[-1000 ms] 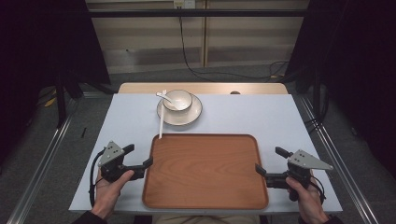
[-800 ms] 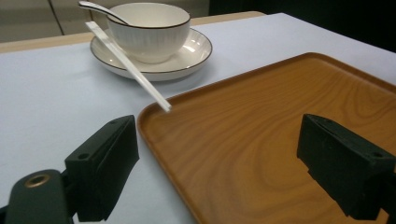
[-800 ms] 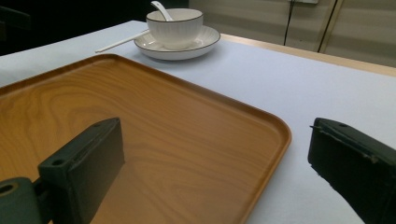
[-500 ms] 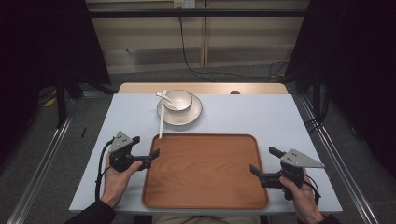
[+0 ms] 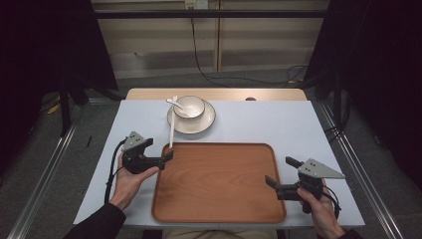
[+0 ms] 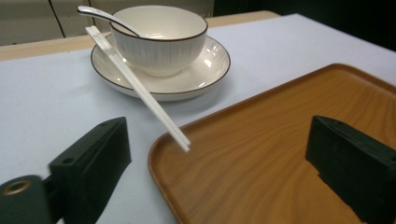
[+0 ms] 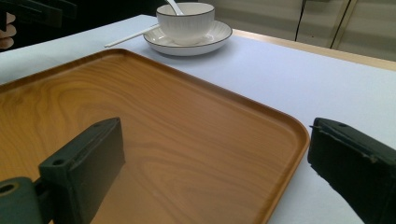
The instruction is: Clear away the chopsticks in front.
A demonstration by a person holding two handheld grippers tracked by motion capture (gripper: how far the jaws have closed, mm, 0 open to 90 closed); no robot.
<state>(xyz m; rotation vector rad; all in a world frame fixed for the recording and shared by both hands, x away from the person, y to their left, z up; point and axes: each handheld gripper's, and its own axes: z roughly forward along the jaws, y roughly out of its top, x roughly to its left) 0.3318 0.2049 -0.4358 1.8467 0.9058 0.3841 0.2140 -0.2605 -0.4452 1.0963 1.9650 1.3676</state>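
Note:
A brown wooden tray point(image 5: 219, 199) lies at the near middle of the table, with nothing on it. Behind it a white bowl point(image 5: 190, 105) stands on a white plate point(image 5: 204, 122), a white spoon point(image 5: 173, 102) resting in the bowl. White chopsticks point(image 5: 171, 127) lean from the plate toward the tray's far left corner. My left gripper point(image 5: 166, 157) is open at that corner, its jaws straddling the tray rim point(image 6: 161, 161) and the chopstick tips point(image 6: 180, 137). My right gripper point(image 5: 282, 172) is open, its jaws either side of the tray's right edge point(image 7: 292, 149).
The pale table top point(image 5: 278, 124) has bare room to the right of the plate. A wooden strip point(image 5: 268, 94) runs along the far edge. Metal rails point(image 5: 358, 164) flank the table, and cables point(image 5: 199, 55) trail on the floor behind.
My left gripper moved forward and right to the tray's far left corner. My right gripper shifted left onto the tray's right edge. Tray, bowl and chopsticks stayed put.

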